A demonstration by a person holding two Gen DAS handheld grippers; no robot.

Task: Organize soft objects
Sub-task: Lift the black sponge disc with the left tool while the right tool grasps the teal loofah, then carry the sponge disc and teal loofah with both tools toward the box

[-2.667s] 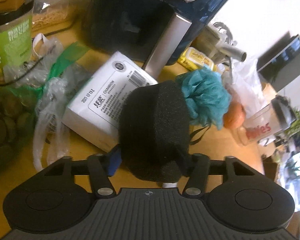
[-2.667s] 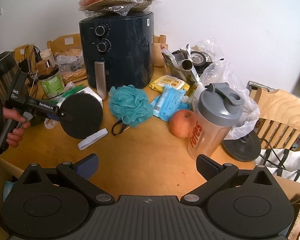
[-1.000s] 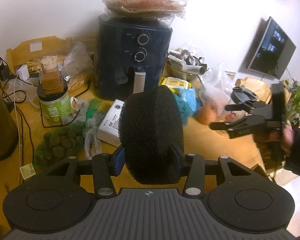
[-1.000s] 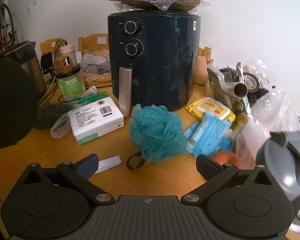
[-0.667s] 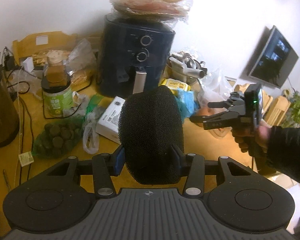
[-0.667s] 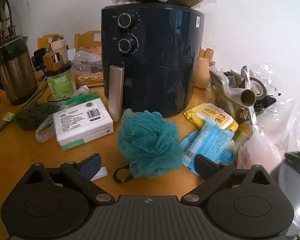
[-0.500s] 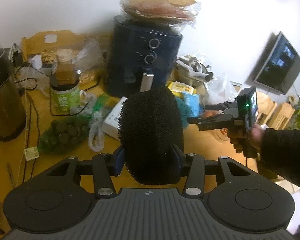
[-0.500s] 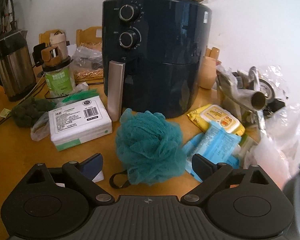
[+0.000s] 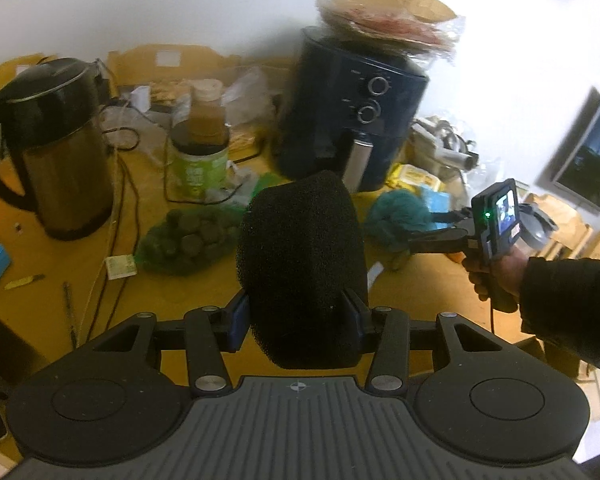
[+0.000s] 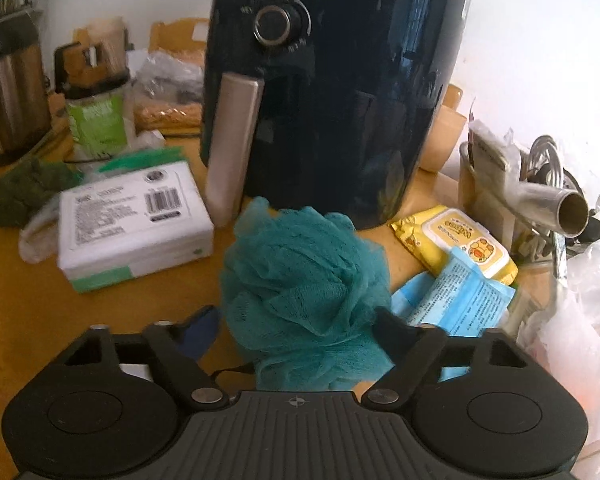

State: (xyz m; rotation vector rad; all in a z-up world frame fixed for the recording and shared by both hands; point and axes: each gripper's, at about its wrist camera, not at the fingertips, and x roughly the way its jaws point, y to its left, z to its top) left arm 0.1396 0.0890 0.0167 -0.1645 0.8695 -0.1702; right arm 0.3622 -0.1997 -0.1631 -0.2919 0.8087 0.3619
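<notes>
Left wrist view: left gripper [image 9: 298,314] fingers still pinch the black sponge [image 9: 302,264], now lifted farther back from the air fryer [image 9: 354,118]; a kettle [image 9: 48,152] has come into view left of the fryer. Green mesh bag [image 9: 186,242] on the counter [image 9: 416,292] holds dark round lumps. The hand [image 9: 496,272] with the right gripper has reached the teal loofah [image 9: 396,218].

Right wrist view: right gripper [image 10: 296,330] is closer and lower than before; its fingers [image 10: 202,332] have just been closing and now flank the loofah [image 10: 304,292] in front of the fryer [image 10: 332,80], spread, not yet squeezing. White pack [image 10: 132,222] left of the fryer; yellow wipes pack [image 10: 460,244] to its right.
</notes>
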